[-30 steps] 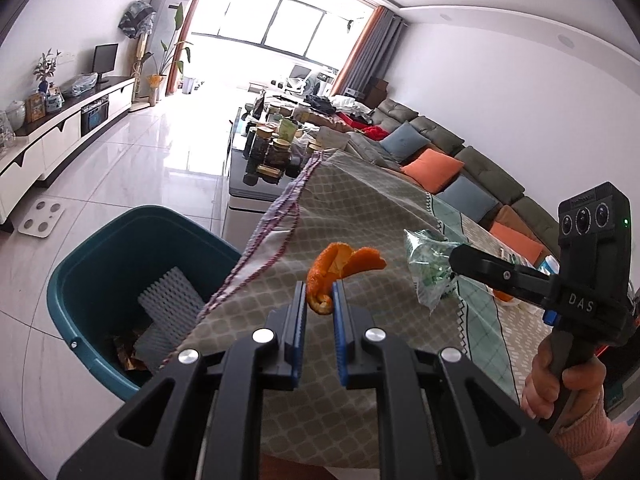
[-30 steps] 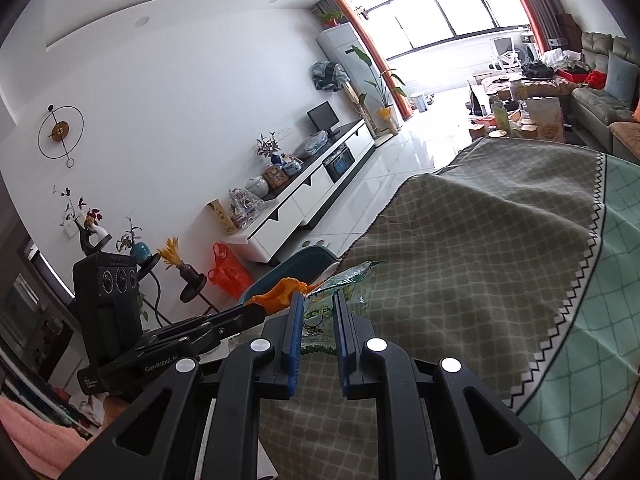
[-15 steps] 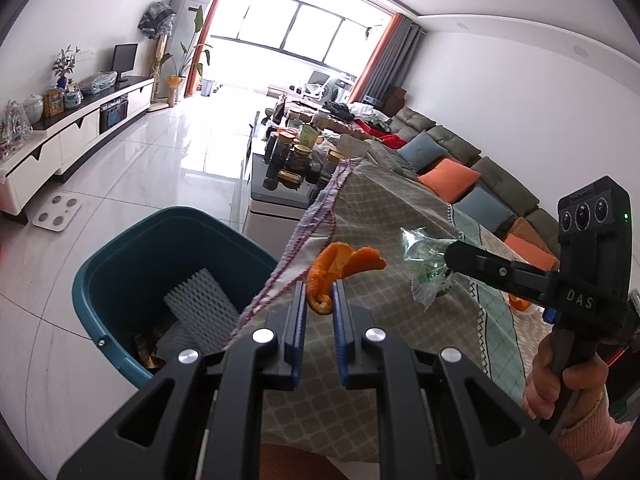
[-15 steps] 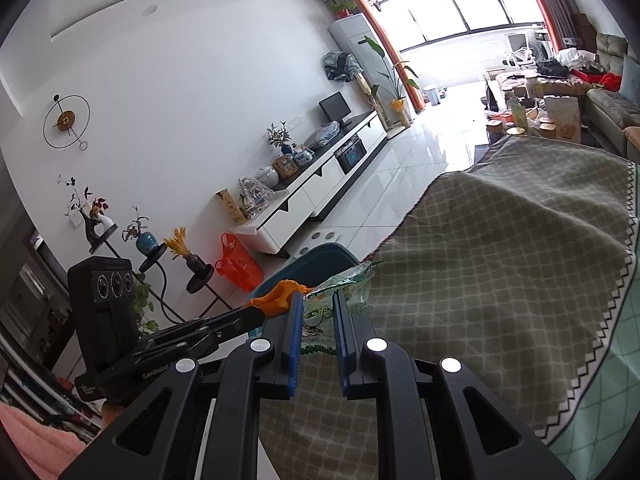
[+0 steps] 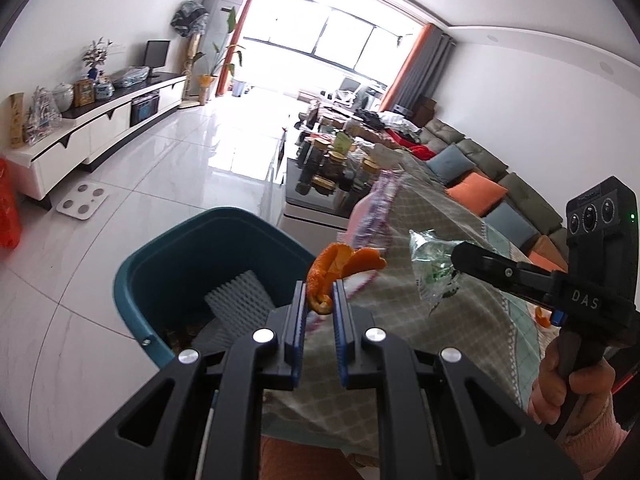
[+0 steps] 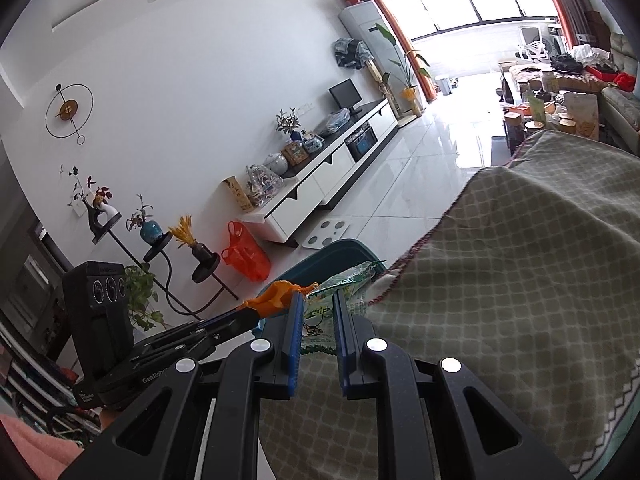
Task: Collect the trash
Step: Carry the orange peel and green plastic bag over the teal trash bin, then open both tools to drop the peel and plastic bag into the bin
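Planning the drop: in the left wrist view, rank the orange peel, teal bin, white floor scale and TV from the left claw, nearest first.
1. Orange peel, pinched in the left claw.
2. Teal bin, just below and left.
3. White floor scale, on the tiles beyond the bin.
4. TV, on the far-left cabinet.

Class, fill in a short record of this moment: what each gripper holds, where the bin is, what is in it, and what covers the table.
left gripper: shut on orange peel
right gripper: shut on clear green-printed wrapper
bin: teal, on the floor beside the table edge
bin contents: grey ridged foam sheet, other scraps too dim to name
table cover: checked tablecloth
still on table: one orange peel piece
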Demonstrator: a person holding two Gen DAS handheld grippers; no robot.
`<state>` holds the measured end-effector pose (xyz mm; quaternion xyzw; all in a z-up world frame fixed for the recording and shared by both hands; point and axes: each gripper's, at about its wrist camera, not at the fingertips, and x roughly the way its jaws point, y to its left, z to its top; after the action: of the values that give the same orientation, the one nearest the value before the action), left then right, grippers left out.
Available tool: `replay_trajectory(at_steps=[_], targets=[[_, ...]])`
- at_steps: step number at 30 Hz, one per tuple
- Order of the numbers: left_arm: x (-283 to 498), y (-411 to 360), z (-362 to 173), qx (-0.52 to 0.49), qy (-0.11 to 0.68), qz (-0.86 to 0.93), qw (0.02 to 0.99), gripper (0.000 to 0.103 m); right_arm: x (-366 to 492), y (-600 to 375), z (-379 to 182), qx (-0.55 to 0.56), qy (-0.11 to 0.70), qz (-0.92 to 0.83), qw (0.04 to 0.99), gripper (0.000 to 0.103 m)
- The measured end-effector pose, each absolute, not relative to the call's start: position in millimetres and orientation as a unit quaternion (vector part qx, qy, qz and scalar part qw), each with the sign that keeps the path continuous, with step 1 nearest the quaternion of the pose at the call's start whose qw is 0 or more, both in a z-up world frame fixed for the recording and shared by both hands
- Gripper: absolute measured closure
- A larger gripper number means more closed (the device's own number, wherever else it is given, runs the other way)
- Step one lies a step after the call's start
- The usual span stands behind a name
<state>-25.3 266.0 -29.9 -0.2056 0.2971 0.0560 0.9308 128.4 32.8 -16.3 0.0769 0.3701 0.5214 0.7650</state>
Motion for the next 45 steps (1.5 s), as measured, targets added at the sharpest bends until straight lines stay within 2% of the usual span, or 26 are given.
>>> replay_trajectory(at_steps=[21,24,27,32,36,45], targets=[[-13,308,-60,-0.212,0.334,0.112,0.912,0.089,133,113,-38,0.013,0.399,0.511,0.761,0.088],[-11,311,-66,-0.214,0.341,0.119,0.908,0.088,132,123,-40,0.006,0.406,0.514,0.756,0.085],[-9,315,-71,-0.228,0.343,0.122,0.903,0.08,131,127,-43,0.004,0.41,0.513,0.754,0.078],[-11,319,-74,-0.236,0.339,0.13,0.901,0.075,135,122,-46,0.013,0.416,0.51,0.753,0.078],[-14,317,-71,-0.236,0.331,0.132,0.904,0.075,142,115,-47,0.028,0.422,0.508,0.751,0.065],[-18,301,-50,-0.216,0.304,0.116,0.921,0.073,137,97,-39,0.042,0.413,0.515,0.75,0.065]])
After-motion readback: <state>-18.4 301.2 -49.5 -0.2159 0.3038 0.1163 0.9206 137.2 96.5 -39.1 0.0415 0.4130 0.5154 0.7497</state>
